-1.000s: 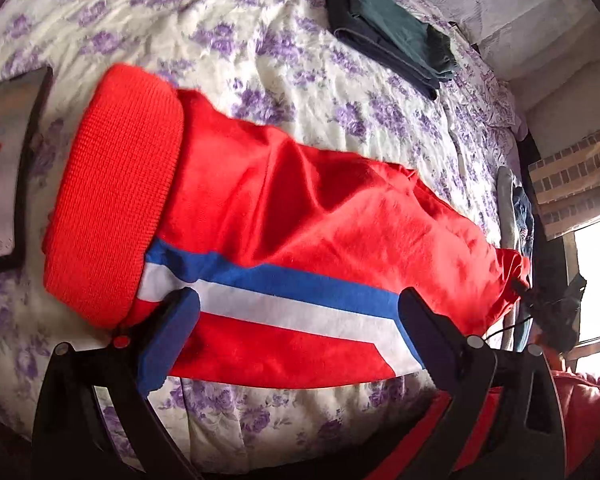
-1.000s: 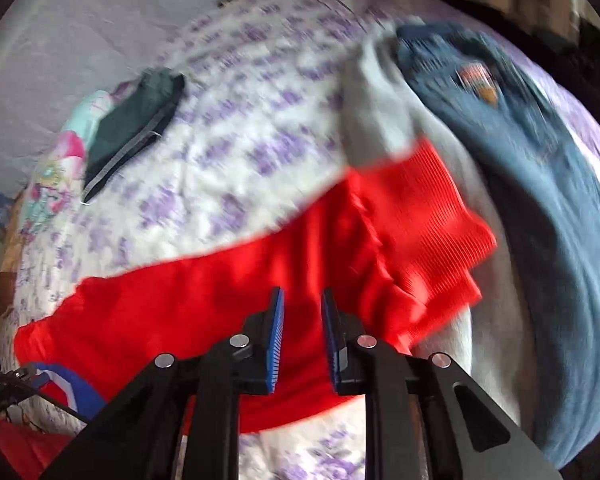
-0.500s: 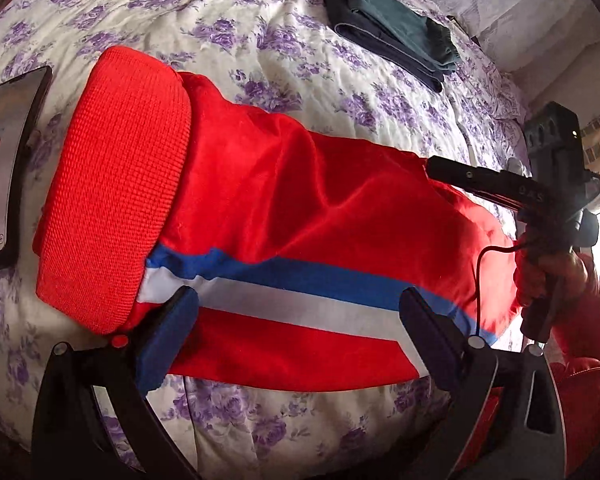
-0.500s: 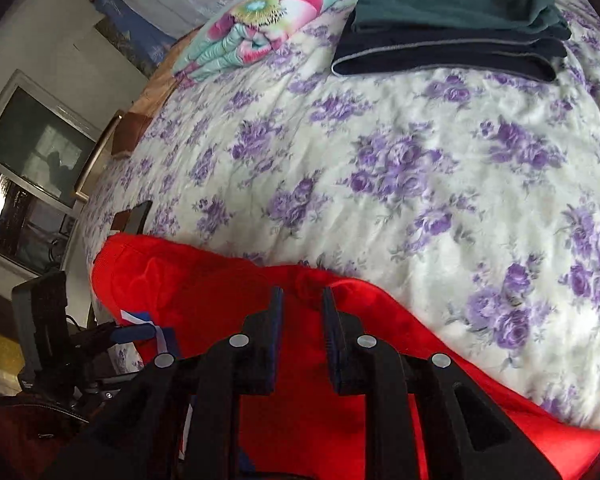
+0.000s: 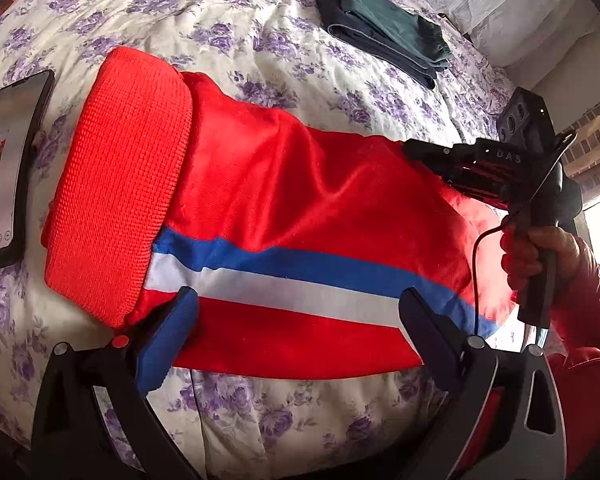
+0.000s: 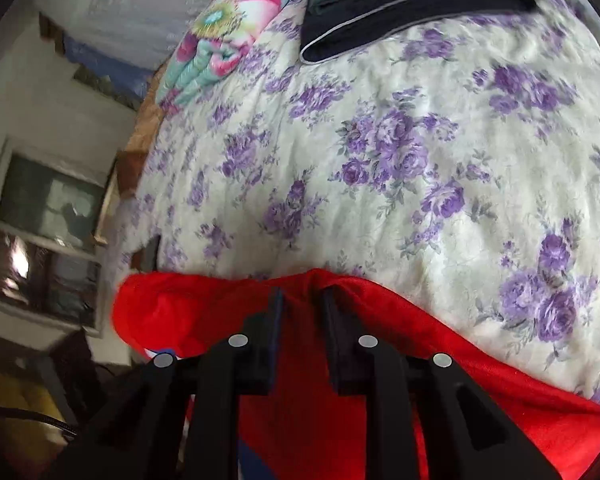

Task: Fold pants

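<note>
**Red pants folded over once, second fold pending**

While the red pants [image 5: 284,216] lie across the flowered bedspread [image 5: 260,40] already doubled lengthwise, the job looks roughly half done; a crosswise fold and a place on the stack seem to remain.

- Far left: a phone [image 5: 8,168] with a glossy dark bezel, flat on the bed.
- Ribbed knit waistband [image 5: 120,184], coarse and thick, at the pants' left end.
- Body cloth smooth, slightly shiny, softly rumpled; blue and white stripes [image 5: 300,276] run along it.
- Left claw [image 5: 296,344] hovers spread wide over the near edge, holding nothing.
- Right claw [image 6: 300,312] at the pants' far right end, jaws narrow and opening, a red ridge of cloth between them.
- Upper right: dark folded garments [image 5: 384,40], neat, matte.
</note>
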`<state>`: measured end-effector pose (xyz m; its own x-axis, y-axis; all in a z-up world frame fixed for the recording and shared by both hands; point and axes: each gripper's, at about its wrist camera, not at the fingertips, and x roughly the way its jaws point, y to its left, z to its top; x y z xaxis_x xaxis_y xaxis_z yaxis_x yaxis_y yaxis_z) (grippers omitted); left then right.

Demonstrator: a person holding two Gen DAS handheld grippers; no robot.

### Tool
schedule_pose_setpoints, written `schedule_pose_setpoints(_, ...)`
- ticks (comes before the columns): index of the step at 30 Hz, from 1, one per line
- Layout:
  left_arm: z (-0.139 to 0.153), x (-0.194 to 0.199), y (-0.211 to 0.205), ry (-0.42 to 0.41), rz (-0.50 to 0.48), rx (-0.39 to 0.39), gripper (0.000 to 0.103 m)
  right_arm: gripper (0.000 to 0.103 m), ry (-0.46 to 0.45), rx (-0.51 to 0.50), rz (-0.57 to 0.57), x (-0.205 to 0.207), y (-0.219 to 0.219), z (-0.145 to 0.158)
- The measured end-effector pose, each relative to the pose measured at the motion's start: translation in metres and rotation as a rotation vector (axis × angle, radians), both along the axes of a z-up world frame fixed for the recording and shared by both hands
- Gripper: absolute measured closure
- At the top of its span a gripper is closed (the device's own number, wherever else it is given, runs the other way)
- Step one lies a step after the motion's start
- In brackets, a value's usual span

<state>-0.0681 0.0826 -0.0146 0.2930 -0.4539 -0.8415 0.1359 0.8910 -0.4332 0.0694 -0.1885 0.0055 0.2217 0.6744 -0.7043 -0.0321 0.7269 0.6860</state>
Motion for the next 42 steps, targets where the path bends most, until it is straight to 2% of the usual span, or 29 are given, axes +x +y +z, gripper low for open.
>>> schedule_pose_setpoints(2, -0.001, 0.001, 0.001, 0.003, 0.0, -0.015, 0.005, 0.076, 0.062, 0.084, -0.084, 0.003, -0.014, -0.008)
schedule_pose_setpoints(3, -0.002, 0.001, 0.002, 0.004, 0.0, -0.021, 0.005, 0.077, 0.077, 0.07, -0.093, 0.005, -0.015, -0.011)
schedule_pose_setpoints(6, -0.003, 0.002, 0.002, 0.005, -0.008, -0.026, 0.005, 0.086, 0.045, -0.058, -0.002, 0.004, 0.002, -0.011)
schedule_pose_setpoints(11, -0.004, 0.005, 0.002, 0.009, -0.013, -0.032, 0.005, 0.086, -0.06, -0.21, 0.13, -0.012, 0.032, 0.0)
schedule_pose_setpoints(14, -0.005, 0.005, 0.002, 0.01, -0.014, -0.035, 0.005, 0.087, -0.086, -0.234, 0.149, -0.012, 0.034, 0.001)
schedule_pose_setpoints(15, -0.005, 0.005, 0.002, 0.01, -0.015, -0.035, 0.005, 0.09, -0.099, -0.234, 0.143, -0.012, 0.033, 0.003)
schedule_pose_setpoints(19, -0.001, 0.004, 0.002, -0.004, -0.012, -0.026, 0.006, 0.092, -0.217, -0.247, 0.083, -0.002, 0.027, 0.029)
schedule_pose_setpoints(20, 0.002, 0.005, 0.002, -0.016, -0.005, -0.022, 0.006, 0.092, -0.216, -0.237, 0.062, 0.006, 0.024, 0.032)
schedule_pose_setpoints(21, 0.003, 0.005, 0.003, -0.022, 0.001, -0.018, 0.006, 0.103, -0.212, -0.246, 0.046, 0.013, 0.023, 0.032)
schedule_pose_setpoints(23, 0.001, 0.008, 0.003, -0.007, 0.008, -0.015, 0.006, 0.103, -0.21, -0.338, 0.035, 0.03, 0.022, 0.022)
schedule_pose_setpoints(25, -0.001, 0.009, 0.001, -0.001, -0.001, 0.001, 0.006, 0.103, -0.125, -0.353, 0.046, 0.043, 0.017, -0.003)
schedule_pose_setpoints(27, 0.002, 0.01, -0.001, -0.001, -0.013, 0.018, 0.007, 0.103, -0.148, -0.328, -0.012, 0.038, 0.007, 0.007)
schedule_pose_setpoints(28, 0.006, 0.009, 0.001, -0.003, -0.005, 0.016, 0.009, 0.103, -0.19, -0.326, -0.017, 0.032, 0.006, 0.02)
schedule_pose_setpoints(31, 0.026, 0.007, 0.016, -0.041, 0.054, -0.047, 0.009, 0.103, -0.34, -0.341, 0.098, 0.007, 0.023, 0.056)
schedule_pose_setpoints(32, 0.033, 0.008, 0.021, -0.067, 0.078, -0.06, 0.009, 0.101, -0.36, -0.358, 0.153, -0.001, 0.032, 0.06)
schedule_pose_setpoints(34, 0.04, 0.015, 0.027, -0.09, 0.1, -0.064, 0.009, 0.1, -0.335, -0.359, 0.234, -0.01, 0.05, 0.052)
schedule_pose_setpoints(37, 0.02, 0.038, 0.023, -0.026, 0.088, 0.004, 0.009, 0.103, -0.255, -0.445, 0.263, -0.006, 0.066, 0.013)
schedule_pose_setpoints(38, 0.014, 0.043, 0.018, -0.036, 0.064, 0.03, 0.008, 0.103, -0.233, -0.414, 0.237, -0.002, 0.061, 0.002)
schedule_pose_setpoints(39, 0.014, 0.045, 0.011, -0.064, 0.043, 0.071, 0.006, 0.103, -0.247, -0.374, 0.197, -0.001, 0.055, 0.003)
schedule_pose_setpoints(41, 0.016, 0.044, -0.004, -0.08, -0.004, 0.182, 0.006, 0.103, -0.237, -0.387, 0.184, -0.004, 0.051, 0.012)
schedule_pose_setpoints(42, 0.02, 0.043, -0.006, -0.084, -0.008, 0.205, 0.007, 0.102, -0.271, -0.392, 0.187, -0.009, 0.051, 0.023)
